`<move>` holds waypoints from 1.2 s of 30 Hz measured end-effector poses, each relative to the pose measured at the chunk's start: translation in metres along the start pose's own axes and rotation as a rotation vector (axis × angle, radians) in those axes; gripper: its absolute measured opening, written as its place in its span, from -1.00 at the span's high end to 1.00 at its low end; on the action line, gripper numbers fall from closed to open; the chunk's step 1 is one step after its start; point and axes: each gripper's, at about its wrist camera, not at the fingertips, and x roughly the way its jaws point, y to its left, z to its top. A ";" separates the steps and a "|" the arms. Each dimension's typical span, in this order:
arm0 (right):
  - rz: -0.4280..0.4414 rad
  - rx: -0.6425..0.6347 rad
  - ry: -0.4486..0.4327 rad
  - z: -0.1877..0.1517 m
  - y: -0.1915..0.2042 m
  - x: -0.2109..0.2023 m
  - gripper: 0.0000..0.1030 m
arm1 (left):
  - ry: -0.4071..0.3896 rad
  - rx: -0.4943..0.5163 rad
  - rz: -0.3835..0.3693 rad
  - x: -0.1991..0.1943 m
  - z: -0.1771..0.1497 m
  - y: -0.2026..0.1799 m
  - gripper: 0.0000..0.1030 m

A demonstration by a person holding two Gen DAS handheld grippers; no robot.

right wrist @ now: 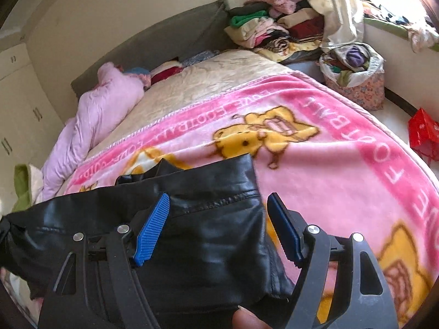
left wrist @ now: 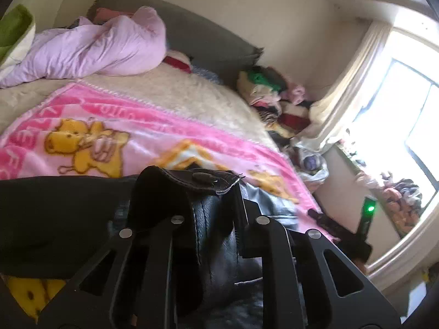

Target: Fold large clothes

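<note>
**Black leather jacket: fold only beginning**

Black, glossy leather jacket is lying crumpled at the near edge of the bed, on a pink fleece blanket with yellow bear prints. No tidy fold is showing yet; by my judgement the work is at an early stage, with the garment still needing to be spread, squared and folded.

Left hand-held gripper is clamping a stitched flap of the jacket with a press stud, its jaws drawn narrow on the leather and holding that part raised off the blanket. Right hand-held gripper is standing wide, its blue ribbed pads on either side of a jacket panel and not pressing on it.

Left wrist view alone is showing the stud and the pinched flap, plus a bright window. Right wrist view alone is showing the jacket's broad body, a flowered basket of clothes, a red bag on the floor, and a fingertip at the lower edge.
</note>
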 end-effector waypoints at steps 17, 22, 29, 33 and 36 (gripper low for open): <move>-0.171 -0.184 0.197 -0.041 -0.002 0.079 -0.38 | 0.243 -0.098 0.119 0.070 -0.049 0.061 0.85; -0.149 -0.159 0.192 -0.041 -0.013 0.078 -0.38 | 0.337 -0.055 0.222 0.097 -0.072 0.061 0.80; 0.018 -0.173 0.154 -0.047 0.012 0.033 -0.40 | 0.316 -0.079 0.258 0.083 -0.067 0.061 0.22; 0.094 -0.196 0.153 -0.052 0.032 0.017 -0.41 | 0.256 -0.001 0.326 0.059 -0.057 0.043 -0.31; 0.129 -0.221 0.187 -0.059 0.045 0.017 -0.41 | 0.197 0.037 0.375 0.042 -0.051 0.032 -0.60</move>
